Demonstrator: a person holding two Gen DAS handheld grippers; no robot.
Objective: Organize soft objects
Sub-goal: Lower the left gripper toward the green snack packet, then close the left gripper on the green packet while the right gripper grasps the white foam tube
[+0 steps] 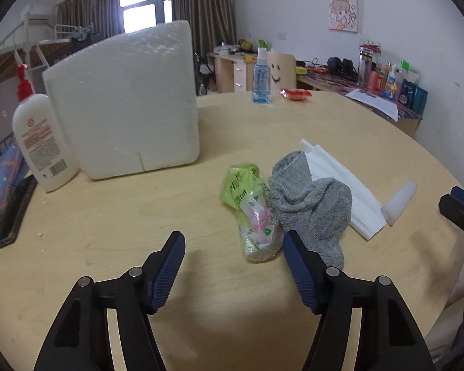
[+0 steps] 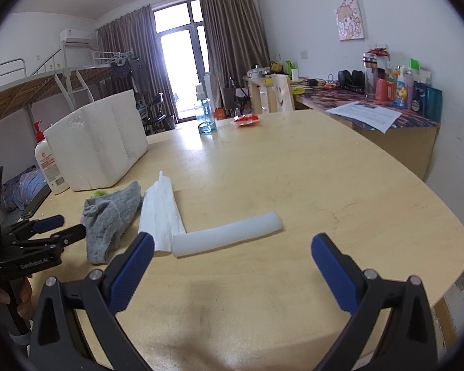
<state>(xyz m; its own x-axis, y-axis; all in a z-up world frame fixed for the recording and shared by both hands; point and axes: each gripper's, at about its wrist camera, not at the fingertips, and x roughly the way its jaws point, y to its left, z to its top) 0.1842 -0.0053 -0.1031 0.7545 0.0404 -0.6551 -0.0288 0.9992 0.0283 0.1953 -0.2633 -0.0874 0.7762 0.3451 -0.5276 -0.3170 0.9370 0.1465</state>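
Nothing is tidied yet. The sock, tissues, cloth and tube lie loose. Both grippers' fingers are wide open, empty.

Daylight is admitted through the overexposed window; glare is thrown along the tabletop's far edge. Straight lines are bent and corners blackened by fisheye distortion.

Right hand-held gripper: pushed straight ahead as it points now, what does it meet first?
Probably the white foam cylinder lying crosswise on the wooden table, ahead of the open right hand-held gripper; depth is uncertain.
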